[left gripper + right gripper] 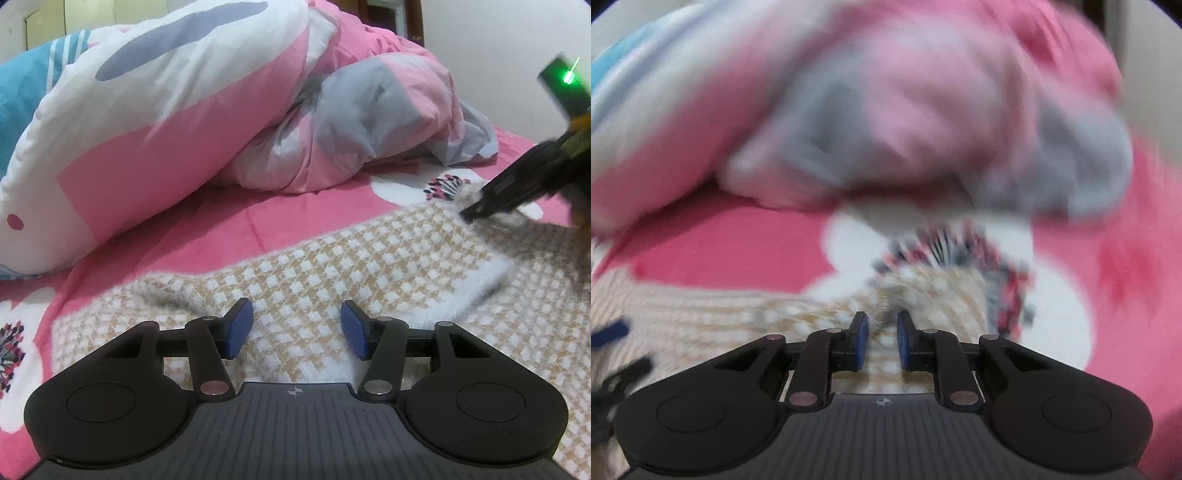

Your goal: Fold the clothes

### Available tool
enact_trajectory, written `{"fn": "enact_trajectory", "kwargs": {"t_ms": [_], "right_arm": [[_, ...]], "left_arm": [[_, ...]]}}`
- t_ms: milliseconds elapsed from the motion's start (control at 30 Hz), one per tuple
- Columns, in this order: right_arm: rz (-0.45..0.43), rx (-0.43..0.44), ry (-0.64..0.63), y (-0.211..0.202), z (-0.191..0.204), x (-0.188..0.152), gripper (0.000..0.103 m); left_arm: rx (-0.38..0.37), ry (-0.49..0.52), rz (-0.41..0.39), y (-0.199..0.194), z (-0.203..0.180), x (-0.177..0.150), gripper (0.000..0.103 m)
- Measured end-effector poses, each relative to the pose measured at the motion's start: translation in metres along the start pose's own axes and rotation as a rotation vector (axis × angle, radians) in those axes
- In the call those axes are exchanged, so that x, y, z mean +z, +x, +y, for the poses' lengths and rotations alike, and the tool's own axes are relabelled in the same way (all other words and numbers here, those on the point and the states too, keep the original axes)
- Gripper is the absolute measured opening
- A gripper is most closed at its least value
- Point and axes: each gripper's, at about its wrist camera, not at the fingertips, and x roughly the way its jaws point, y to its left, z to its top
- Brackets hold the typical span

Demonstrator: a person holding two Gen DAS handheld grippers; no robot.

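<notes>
The left gripper (297,328), nearest the lens in the left wrist view, is held with its blue-padded jaws about halfway apart above a beige-and-white houndstooth knit garment (332,258), nothing being caught between the pads (242,326); the garment is spread flat on a pink bedsheet (229,218) printed with large white flowers, its white ribbed cuff (476,282) lying towards the right. At the far right edge of that view the right gripper (476,212) is seen blurred, its tip down at the fuzzy far corner of the knit, with a green light glowing on a dark unit (565,79) above it. In the right wrist view, heavily smeared by motion, the right gripper (882,341) is shown with jaws drawn narrow and knit fabric (886,360) seen in the slim gap between them; whether the pads actually press on it cannot be told from the blur. A rumpled pink, white and grey duvet (207,122) is heaped behind the garment, with a blue striped pillow (26,92) at far left
</notes>
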Motion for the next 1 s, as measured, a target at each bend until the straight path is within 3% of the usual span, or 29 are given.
{"fn": "enact_trajectory", "kwargs": {"t_ms": [100,233,367,467,500,567,667,900,1000], "right_arm": [[0.01,-0.039,-0.039,0.004,0.01,0.007,0.016],[-0.067,-0.063,-0.06,-0.05,0.032,0.013,0.018],[-0.106,0.175,-0.219,-0.074,0.087,0.012,0.018],[-0.036,0.267,-0.312,-0.039,0.129,0.0,0.018],[0.004,0.242,-0.32,-0.02,0.136,-0.008,0.018],[-0.056,0.234,-0.271,-0.001,0.132,-0.023,0.018],[-0.061,0.218,-0.162,0.001,0.133,-0.02,0.018],[-0.113,0.193,-0.185,0.003,0.142,-0.029,0.018],[-0.088,0.188,-0.19,-0.01,0.145,-0.022,0.02]], "left_arm": [[0.003,-0.017,-0.001,0.004,0.002,0.002,0.055],[0.01,-0.031,0.0,0.004,0.004,0.002,0.055],[-0.012,-0.055,0.01,0.005,0.011,0.004,0.055],[-0.063,-0.137,0.038,0.009,0.026,0.01,0.055],[-0.08,-0.165,0.047,0.011,0.032,0.011,0.055],[-0.108,-0.208,0.063,0.015,0.042,0.013,0.055],[-0.119,-0.207,0.074,0.022,0.046,0.017,0.056],[-0.117,-0.178,0.078,0.023,0.046,0.022,0.056],[-0.121,-0.191,0.086,0.013,0.051,0.029,0.056]]}}
